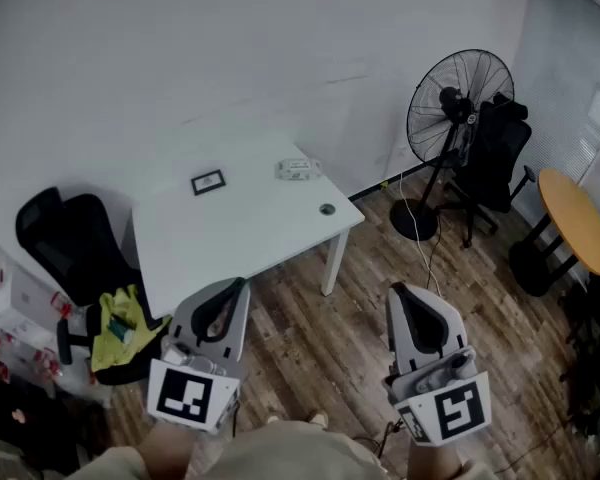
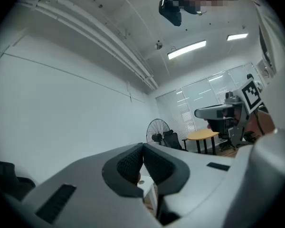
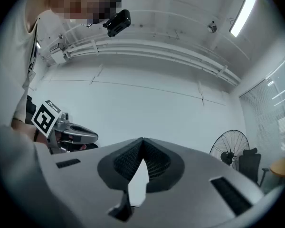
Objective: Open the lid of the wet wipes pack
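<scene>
Head view: the wet wipes pack on the worktop is too small to show whether its lid is raised or flat. The dark framed card and the round spot on the same worktop are too small to identify, and the black chair at left is partly hidden behind the worktop's edge. Left gripper view: the left tool hides all of the worktop except 1 corner and 1 leg.

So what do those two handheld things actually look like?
The left gripper and right gripper are matching light grey plastic shells, broad at the back and tapering to a point. Each carries a white cube printed with black square markers. The fingers are lined with black ribbed pads.
</scene>
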The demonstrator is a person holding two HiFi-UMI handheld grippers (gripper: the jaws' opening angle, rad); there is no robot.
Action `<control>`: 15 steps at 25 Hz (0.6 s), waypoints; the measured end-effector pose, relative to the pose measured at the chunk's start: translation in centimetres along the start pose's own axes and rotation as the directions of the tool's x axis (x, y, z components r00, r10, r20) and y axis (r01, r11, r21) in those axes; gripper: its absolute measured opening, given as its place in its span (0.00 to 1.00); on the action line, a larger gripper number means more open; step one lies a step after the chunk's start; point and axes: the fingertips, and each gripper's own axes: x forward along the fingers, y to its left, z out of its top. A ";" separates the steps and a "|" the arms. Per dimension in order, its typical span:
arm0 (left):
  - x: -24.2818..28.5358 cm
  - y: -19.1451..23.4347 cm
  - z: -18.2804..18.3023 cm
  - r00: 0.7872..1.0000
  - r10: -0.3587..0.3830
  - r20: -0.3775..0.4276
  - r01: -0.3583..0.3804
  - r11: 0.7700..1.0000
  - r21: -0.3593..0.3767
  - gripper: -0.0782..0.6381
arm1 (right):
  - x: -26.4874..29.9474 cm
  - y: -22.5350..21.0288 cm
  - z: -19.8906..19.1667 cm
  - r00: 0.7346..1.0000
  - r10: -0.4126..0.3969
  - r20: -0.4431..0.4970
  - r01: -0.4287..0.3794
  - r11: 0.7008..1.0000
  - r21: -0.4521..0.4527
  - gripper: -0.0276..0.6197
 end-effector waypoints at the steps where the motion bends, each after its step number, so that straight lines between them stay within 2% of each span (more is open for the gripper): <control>1: 0.1 -0.2 -0.1 1.000 0.001 -0.002 -0.001 1.000 -0.003 0.14 | -0.1 -0.1 0.0 1.000 0.003 0.004 -0.003 1.000 0.010 0.08; 10: 0.6 -1.3 0.2 1.000 0.025 -0.005 -0.025 0.999 -0.027 0.14 | -0.6 -1.4 -0.7 0.999 0.035 0.001 -0.035 0.999 0.034 0.08; 15: 0.5 -1.8 0.8 0.998 0.067 0.010 -0.067 0.997 -0.046 0.14 | -1.9 -3.1 -1.7 1.000 0.029 0.000 -0.029 0.997 0.069 0.08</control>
